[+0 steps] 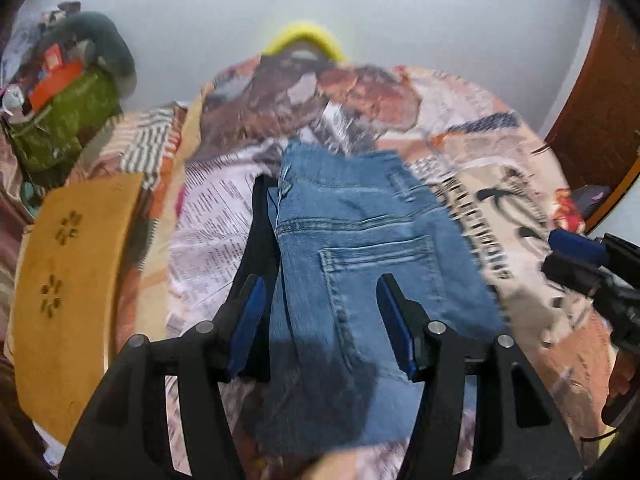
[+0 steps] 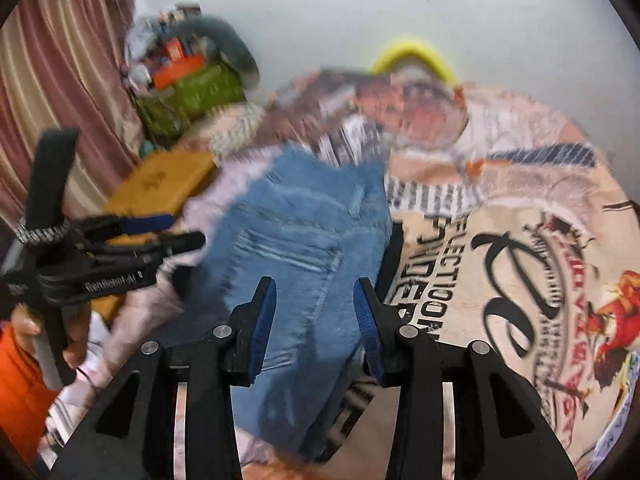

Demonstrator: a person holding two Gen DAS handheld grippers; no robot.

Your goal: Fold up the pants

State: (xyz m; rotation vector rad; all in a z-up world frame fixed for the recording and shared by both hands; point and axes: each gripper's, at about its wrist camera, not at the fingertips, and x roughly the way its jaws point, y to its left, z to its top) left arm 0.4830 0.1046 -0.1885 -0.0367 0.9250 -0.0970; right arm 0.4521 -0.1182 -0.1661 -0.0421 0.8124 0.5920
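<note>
A: What colour are the pants (image 1: 360,248)?
B: Mid-blue denim with paler stitching, lying on a dark, near-black cloth (image 1: 260,240).
A: And the bedspread (image 2: 500,208)?
B: Cream and peach, with black lettering and red-orange figures.
A: The rest?
B: Blue pads (image 2: 264,328) on black grippers, a mustard-yellow board (image 1: 72,280), a green basket (image 2: 192,96), a pink-striped curtain (image 2: 68,60).

The pants (image 1: 360,248) are blue denim jeans, folded into a compact stack and lying flat on the printed bedspread (image 1: 500,184). A back pocket faces up, the waistband at the far end. A dark garment (image 1: 260,232) shows beneath the left edge.
</note>
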